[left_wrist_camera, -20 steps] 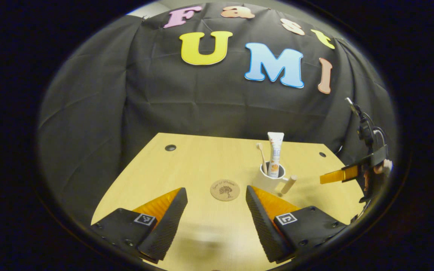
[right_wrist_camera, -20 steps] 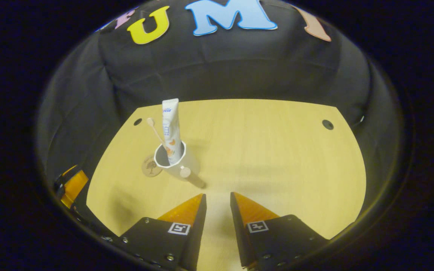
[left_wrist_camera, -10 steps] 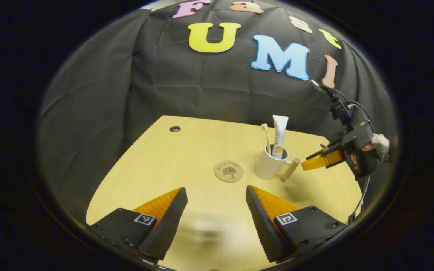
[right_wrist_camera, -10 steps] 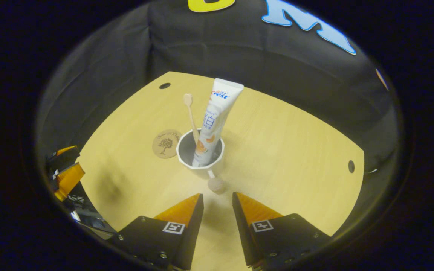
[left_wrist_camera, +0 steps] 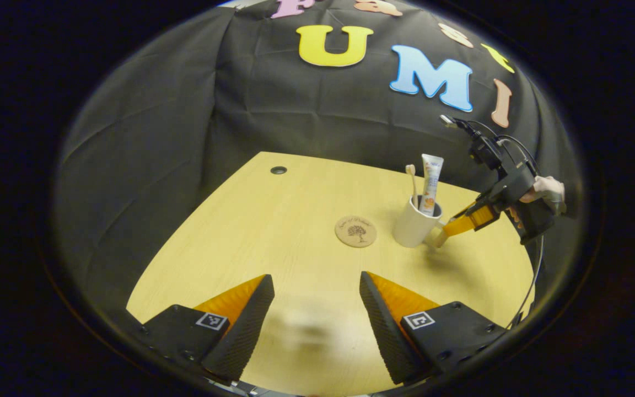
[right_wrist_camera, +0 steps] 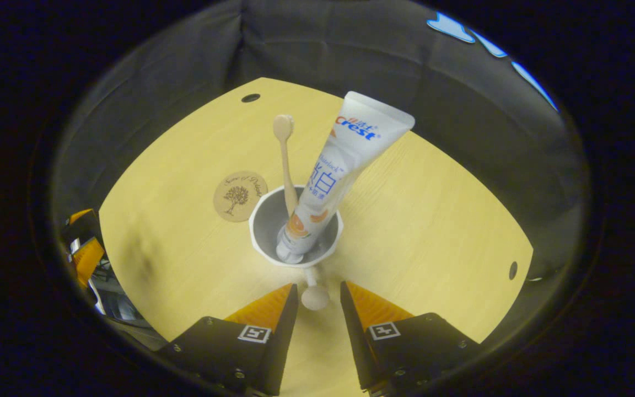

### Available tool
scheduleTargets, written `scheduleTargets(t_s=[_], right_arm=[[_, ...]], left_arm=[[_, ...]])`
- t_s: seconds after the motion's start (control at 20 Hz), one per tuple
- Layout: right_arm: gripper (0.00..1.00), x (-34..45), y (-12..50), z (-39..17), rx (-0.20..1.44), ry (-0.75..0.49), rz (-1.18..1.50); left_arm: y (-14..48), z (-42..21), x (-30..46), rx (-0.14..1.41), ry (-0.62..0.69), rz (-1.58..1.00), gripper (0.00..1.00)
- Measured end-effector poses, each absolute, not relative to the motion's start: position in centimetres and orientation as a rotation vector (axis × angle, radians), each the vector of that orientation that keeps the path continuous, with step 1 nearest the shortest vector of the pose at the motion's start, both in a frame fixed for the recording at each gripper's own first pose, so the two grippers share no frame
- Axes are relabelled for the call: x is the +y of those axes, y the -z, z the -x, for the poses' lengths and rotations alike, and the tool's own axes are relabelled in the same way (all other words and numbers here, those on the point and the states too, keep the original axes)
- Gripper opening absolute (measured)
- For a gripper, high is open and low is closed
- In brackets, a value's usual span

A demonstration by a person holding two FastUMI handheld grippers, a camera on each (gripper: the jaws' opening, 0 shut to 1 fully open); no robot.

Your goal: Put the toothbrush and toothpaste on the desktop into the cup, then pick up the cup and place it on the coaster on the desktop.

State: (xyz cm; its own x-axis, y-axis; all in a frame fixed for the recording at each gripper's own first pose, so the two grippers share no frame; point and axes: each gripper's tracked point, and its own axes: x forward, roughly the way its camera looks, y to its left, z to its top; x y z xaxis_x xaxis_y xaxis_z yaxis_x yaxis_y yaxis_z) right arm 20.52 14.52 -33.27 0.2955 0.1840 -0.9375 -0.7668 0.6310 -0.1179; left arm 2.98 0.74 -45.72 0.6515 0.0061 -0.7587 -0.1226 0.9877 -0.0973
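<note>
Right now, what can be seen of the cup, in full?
The cup is a white, glossy, ceramic-looking mug with a greyish inside, standing upright on the wooden desktop beside the round coaster, not on it. A toothbrush and a toothpaste tube lean inside it. Its pale wooden peg handle sticks out sideways, lying between the right gripper fingers, which are open around it.
</note>
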Motion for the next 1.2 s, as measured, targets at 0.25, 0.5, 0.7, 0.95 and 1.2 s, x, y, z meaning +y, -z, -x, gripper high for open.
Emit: scheduleTargets(t_s=[0.25,0.5,0.7,0.95,1.2], right_arm=[[0.50,15.4,35.5,-20.8,1.137,-0.705,0.645],[0.47,15.9,36.6,-20.8,1.158,-0.720,0.629],[0.29,15.8,37.2,-21.3,1.156,-0.719,0.614],[0.17,16.2,37.2,-20.9,1.128,-0.700,0.548],[0.17,16.7,36.1,-21.0,1.053,-0.692,0.566]], left_arm=[[46.1,-2.7,1.9,0.873,-0.128,0.152,1.00],[46.7,-2.6,1.7,0.890,-0.142,0.148,1.00],[46.9,-2.7,1.0,0.899,-0.135,0.138,1.00],[47.1,-3.5,0.2,0.903,-0.123,0.136,1.00],[47.1,-3.5,0.3,0.900,-0.120,0.131,1.00]])
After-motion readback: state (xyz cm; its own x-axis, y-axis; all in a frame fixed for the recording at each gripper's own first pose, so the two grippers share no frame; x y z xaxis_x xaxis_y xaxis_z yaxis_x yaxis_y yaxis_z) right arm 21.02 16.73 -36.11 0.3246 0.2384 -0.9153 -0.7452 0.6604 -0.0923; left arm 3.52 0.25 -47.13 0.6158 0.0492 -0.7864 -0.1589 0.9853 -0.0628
